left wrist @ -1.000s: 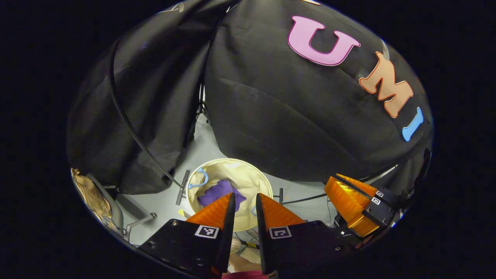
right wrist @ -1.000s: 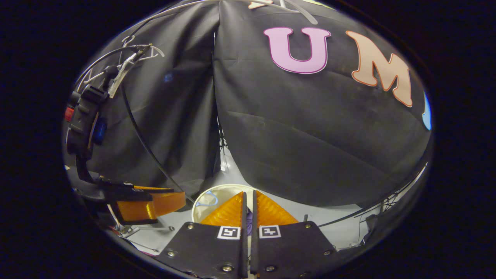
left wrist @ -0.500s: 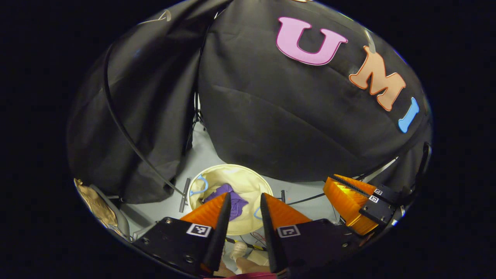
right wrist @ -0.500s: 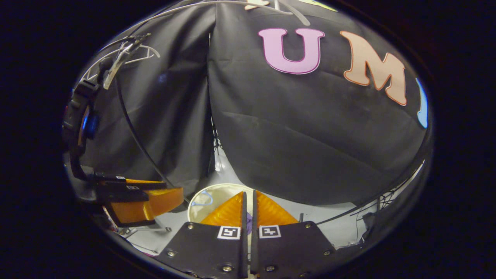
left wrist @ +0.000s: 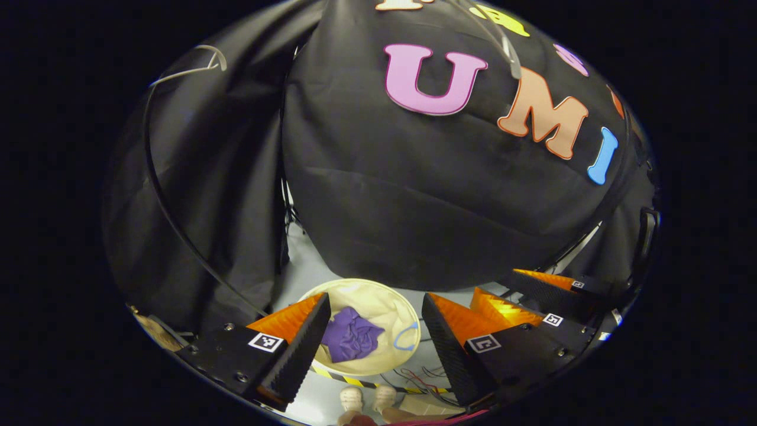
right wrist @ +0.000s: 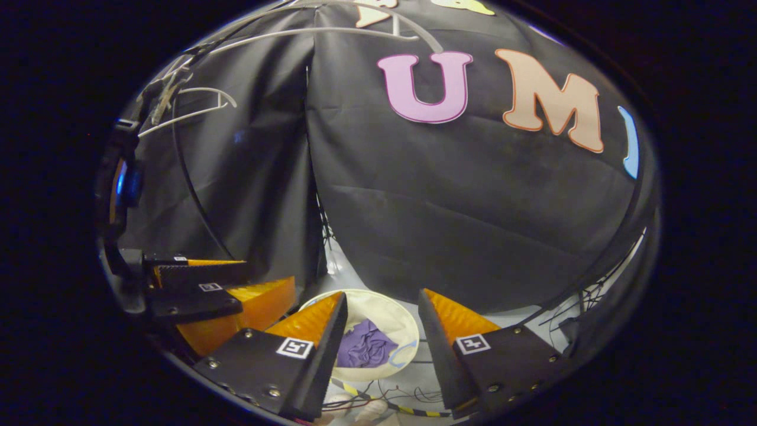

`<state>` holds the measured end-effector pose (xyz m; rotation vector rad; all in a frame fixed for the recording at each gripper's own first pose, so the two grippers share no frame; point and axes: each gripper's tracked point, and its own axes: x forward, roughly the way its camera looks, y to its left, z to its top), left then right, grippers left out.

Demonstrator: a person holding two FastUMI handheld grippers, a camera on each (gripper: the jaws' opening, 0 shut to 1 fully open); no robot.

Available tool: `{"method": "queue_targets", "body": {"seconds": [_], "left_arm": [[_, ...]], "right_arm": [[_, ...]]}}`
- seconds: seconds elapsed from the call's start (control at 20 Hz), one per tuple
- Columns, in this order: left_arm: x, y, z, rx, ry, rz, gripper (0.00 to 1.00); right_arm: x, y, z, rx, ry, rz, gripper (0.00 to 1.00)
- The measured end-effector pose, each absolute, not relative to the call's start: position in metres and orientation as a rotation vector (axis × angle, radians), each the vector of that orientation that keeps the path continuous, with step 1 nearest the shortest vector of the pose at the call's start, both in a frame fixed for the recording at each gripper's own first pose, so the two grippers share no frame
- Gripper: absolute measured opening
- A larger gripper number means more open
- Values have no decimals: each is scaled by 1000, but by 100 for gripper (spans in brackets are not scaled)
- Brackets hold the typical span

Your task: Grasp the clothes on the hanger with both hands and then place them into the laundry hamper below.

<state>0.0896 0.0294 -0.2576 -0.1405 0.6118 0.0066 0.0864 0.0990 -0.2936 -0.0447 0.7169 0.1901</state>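
Note:
A crumpled purple garment (left wrist: 352,338) lies inside the round cream laundry hamper (left wrist: 384,307) on the floor. In the left gripper view my left gripper (left wrist: 375,296) hangs above the hamper, open, with nothing between its fingers. The right gripper (left wrist: 532,299) is beside it on the right. In the right gripper view my right gripper (right wrist: 382,293) is also open and empty above the hamper (right wrist: 387,316), with the purple garment (right wrist: 364,349) seen through the gap. The left gripper (right wrist: 219,290) sits close on its left. A bare white hanger (right wrist: 192,103) hangs up at the upper left.
Black cloth walls close in behind and to the left of the hamper. A black cable (left wrist: 171,219) curves down the left wall. Yellow-black tape (left wrist: 337,376), loose wires (left wrist: 408,376) and a person's feet (left wrist: 364,399) are on the grey floor in front of the hamper.
Both grippers have opened wide; the right one was shut before. Both views have tilted upward a little. The purple garment stays in the hamper.

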Motion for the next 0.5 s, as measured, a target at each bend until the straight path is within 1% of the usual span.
{"method": "queue_targets", "body": {"seconds": [0.15, 0.2, 0.4, 0.45, 0.5], "left_arm": [[99, 32, -237, -96, 524, -12, 96], [101, 33, -229, -95, 495, -22, 96], [101, 30, -175, -79, 355, -60, 96], [102, 26, -158, -69, 319, -66, 96], [98, 23, -141, -59, 280, -72, 92]], "right_arm": [[83, 87, -271, -31, 673, 152, 93], [85, 84, -262, -33, 652, 138, 97], [89, 65, -201, -51, 517, 75, 97], [89, 58, -180, -53, 476, 58, 100], [91, 52, -160, -56, 433, 44, 94]]}}
